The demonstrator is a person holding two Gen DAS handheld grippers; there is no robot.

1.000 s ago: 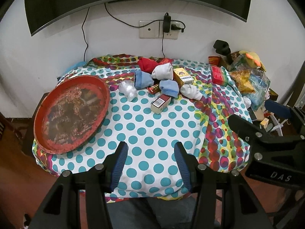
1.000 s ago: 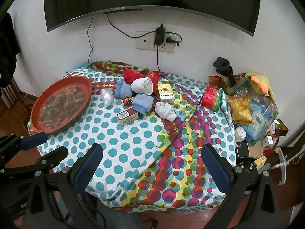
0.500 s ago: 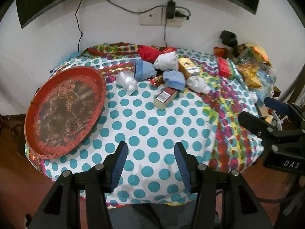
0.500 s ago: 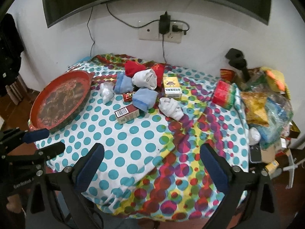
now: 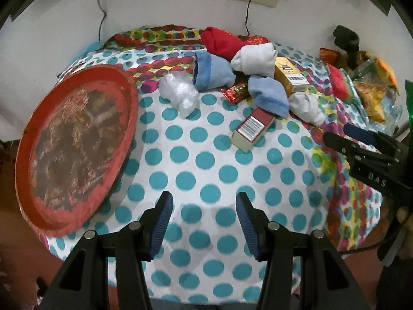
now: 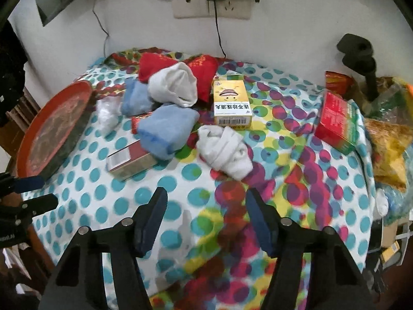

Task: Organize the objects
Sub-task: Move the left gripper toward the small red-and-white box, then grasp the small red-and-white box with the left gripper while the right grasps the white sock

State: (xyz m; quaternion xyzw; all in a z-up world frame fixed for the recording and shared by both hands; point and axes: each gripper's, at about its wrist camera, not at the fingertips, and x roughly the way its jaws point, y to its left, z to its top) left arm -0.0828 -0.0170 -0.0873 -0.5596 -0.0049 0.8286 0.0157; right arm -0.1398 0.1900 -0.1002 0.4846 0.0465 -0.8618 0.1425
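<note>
A pile of objects lies at the back of the polka-dot table: rolled white socks (image 6: 224, 150) (image 6: 174, 85), blue socks (image 6: 166, 129) (image 5: 213, 71), a red cloth (image 5: 222, 41), a yellow box (image 6: 231, 106), a dark red box (image 5: 253, 129) (image 6: 129, 160), a red wrapper (image 5: 236, 91) and a clear plastic wad (image 5: 180, 93). A round red tray (image 5: 74, 142) (image 6: 53, 129) sits at the left. My left gripper (image 5: 204, 213) is open and empty over the near edge. My right gripper (image 6: 206, 214) is open and empty, just short of the white sock.
A red-green pack (image 6: 338, 124), snack bags (image 6: 389, 142) and a black stand (image 6: 361, 59) crowd the right edge. A wall socket with cables (image 6: 214, 2) is behind. The right gripper shows in the left wrist view (image 5: 361, 149).
Both grippers have moved forward and lower toward the table. The right gripper's fingers have narrowed from wide open. No object has moved.
</note>
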